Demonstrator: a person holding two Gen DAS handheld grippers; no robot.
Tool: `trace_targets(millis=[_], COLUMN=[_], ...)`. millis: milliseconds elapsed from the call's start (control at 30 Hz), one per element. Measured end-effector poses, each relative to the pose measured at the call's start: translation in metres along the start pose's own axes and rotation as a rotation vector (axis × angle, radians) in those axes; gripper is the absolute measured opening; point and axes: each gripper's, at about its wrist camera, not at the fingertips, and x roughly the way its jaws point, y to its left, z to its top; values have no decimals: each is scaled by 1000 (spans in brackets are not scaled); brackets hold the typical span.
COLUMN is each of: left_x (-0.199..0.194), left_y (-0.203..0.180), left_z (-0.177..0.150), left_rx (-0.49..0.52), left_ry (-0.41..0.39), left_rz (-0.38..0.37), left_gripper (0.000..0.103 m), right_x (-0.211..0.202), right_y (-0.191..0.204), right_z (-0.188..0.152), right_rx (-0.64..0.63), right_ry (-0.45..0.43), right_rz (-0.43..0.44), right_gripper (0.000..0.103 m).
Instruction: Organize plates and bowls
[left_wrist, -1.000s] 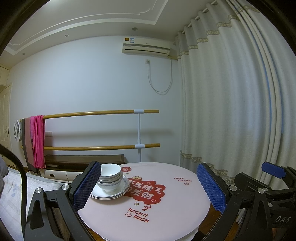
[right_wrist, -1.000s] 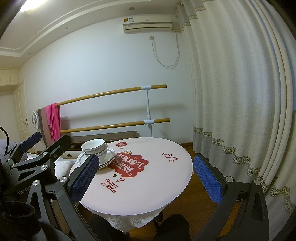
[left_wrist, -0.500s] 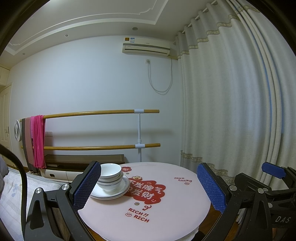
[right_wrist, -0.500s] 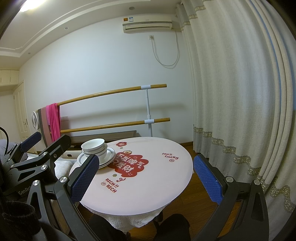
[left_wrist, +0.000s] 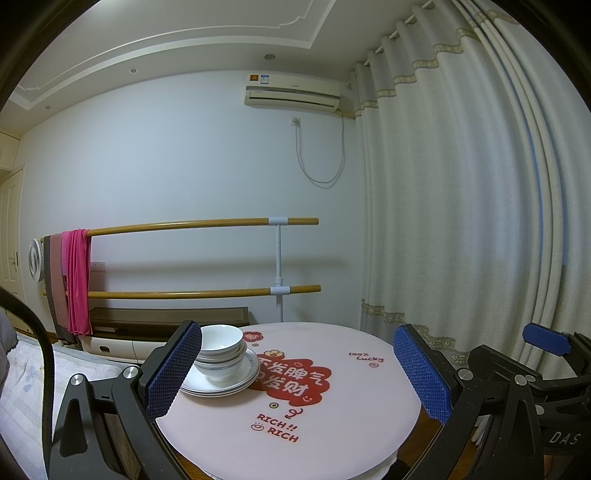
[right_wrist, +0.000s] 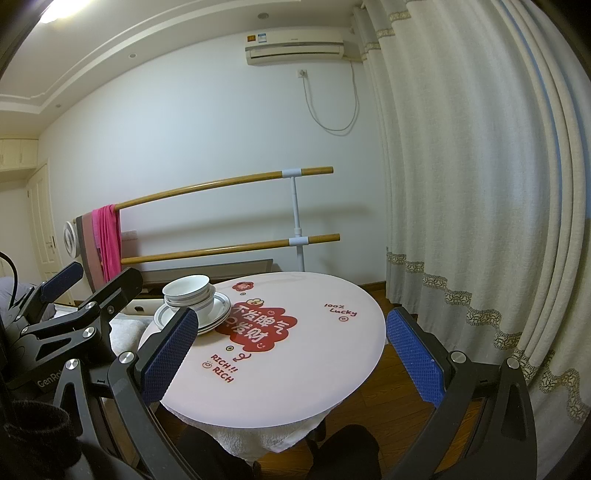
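White bowls (left_wrist: 221, 350) are nested in a stack on a stack of white grey-rimmed plates (left_wrist: 246, 376) at the left of a round pink table (left_wrist: 332, 406). The same bowls (right_wrist: 189, 293) and plates (right_wrist: 221, 310) show in the right wrist view. My left gripper (left_wrist: 295, 373) is open and empty, held back from the table's near edge. My right gripper (right_wrist: 291, 350) is open and empty, also back from the table (right_wrist: 314, 362). The left gripper's body (right_wrist: 74, 317) shows at the left of the right wrist view.
A wooden double-rail barre (left_wrist: 203, 258) with a pink cloth (left_wrist: 77, 280) stands behind the table. Cream curtains (left_wrist: 461, 221) hang at the right. A bed (left_wrist: 22, 387) lies at the left. The floor is wood (right_wrist: 391, 369).
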Motion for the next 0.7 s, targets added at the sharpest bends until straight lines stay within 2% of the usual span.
trace_targets(millis=[700], left_x=[-3], left_y=[3], left_z=[-1], left_rx=[0], left_ry=[2], left_rz=[3], left_gripper=[102], right_x=[0], right_y=[4], right_z=[-4], right_rx=[1], right_ry=[4], right_rz=[2], right_gripper=[103])
